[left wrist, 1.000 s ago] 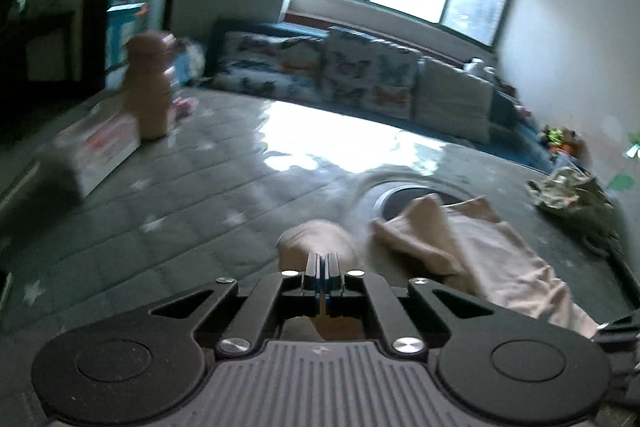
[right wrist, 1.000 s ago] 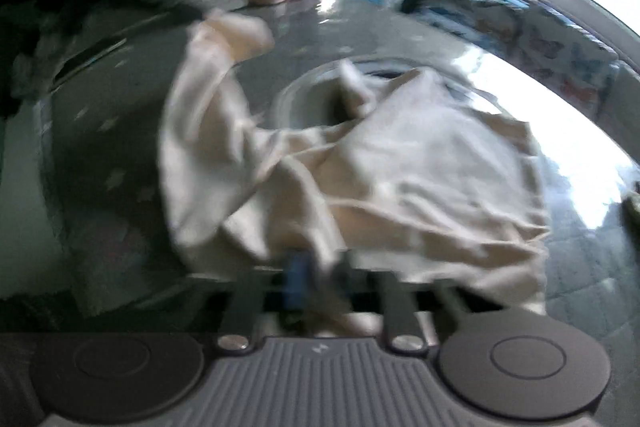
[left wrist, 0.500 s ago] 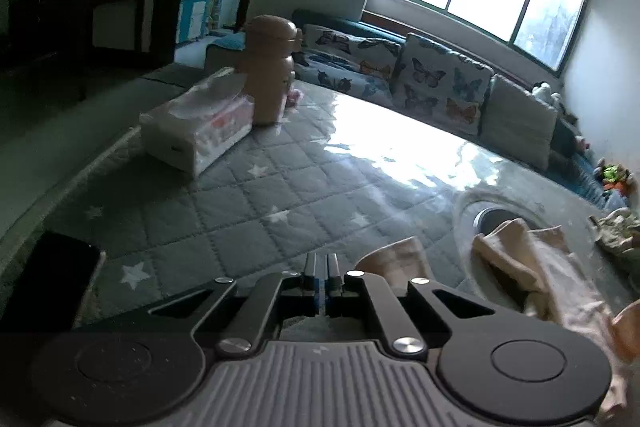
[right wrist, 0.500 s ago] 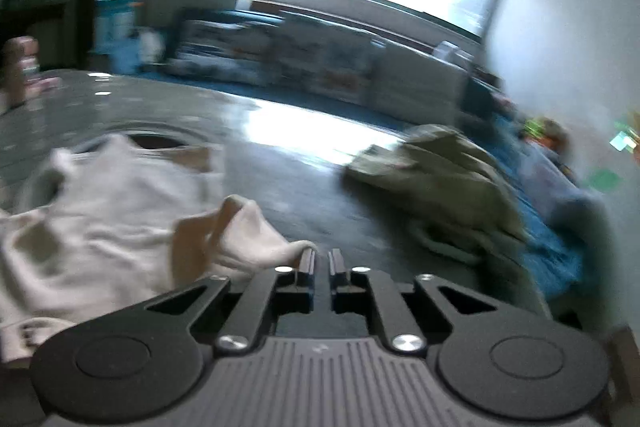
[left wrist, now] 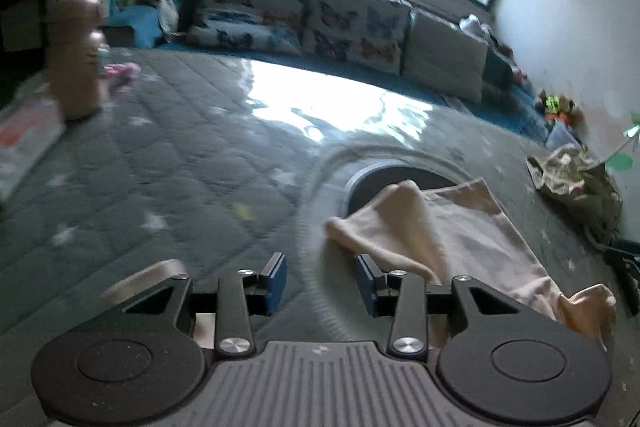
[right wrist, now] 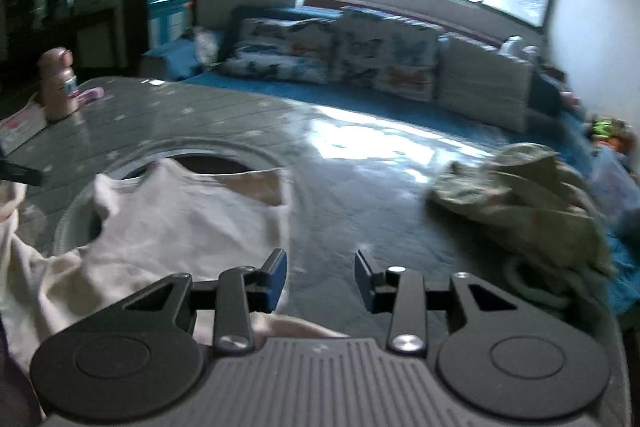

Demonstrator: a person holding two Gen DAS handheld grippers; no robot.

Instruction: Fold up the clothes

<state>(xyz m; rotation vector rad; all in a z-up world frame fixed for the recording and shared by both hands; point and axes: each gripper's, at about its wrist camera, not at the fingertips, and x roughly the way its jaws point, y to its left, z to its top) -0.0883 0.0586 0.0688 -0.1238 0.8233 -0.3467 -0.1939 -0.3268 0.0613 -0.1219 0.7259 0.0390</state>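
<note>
Both grippers hover with fingers spread wide and nothing between them: the left gripper (left wrist: 321, 283) over bare quilted mat (left wrist: 172, 179), the right gripper (right wrist: 321, 281) at the edge of the cream shirt (right wrist: 180, 223). That shirt lies rumpled on the mat, partly covering a round dark opening (right wrist: 216, 163), with a camouflage garment (right wrist: 532, 195) heaped to its right. Farther off stand a pink bottle (left wrist: 78, 55) and a tissue pack (left wrist: 24, 139), its print too blurred to read, before butterfly cushions (left wrist: 356, 23).
</note>
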